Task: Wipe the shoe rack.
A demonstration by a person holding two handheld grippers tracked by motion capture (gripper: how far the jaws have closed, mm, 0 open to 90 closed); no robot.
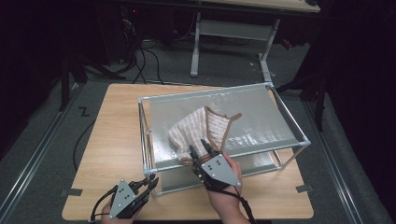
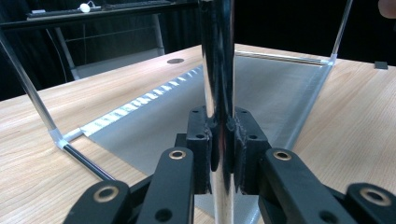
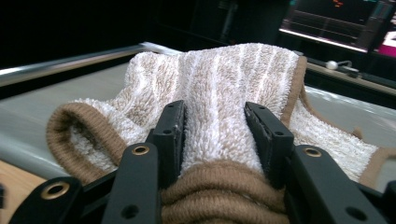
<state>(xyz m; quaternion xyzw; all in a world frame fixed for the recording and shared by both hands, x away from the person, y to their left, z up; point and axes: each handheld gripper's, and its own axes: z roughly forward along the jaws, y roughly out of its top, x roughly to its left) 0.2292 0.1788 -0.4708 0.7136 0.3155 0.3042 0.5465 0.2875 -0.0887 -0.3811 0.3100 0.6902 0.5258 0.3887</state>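
Observation:
A cream striped towel (image 1: 198, 128) with a brown border lies bunched on the grey top shelf (image 1: 261, 116) of a metal-framed rack (image 1: 219, 90). My right gripper (image 1: 198, 147) reaches over the rack's front rail and is shut on the near edge of the towel (image 3: 219, 79). In the right gripper view the bunched cloth fills the gap between my right gripper's (image 3: 215, 109) jaws. My left gripper (image 1: 152, 179) sits at the rack's front left corner. It is shut on the shiny upright post (image 2: 217, 56), which runs straight between my left gripper's (image 2: 219, 140) pads.
The rack stands on a wooden table (image 1: 116, 140) and has a lower grey shelf (image 1: 252, 161). Bare wood lies left of the rack and along the front edge. Beyond the table are a white table frame (image 1: 196, 46) and cables (image 1: 149, 60) on the floor.

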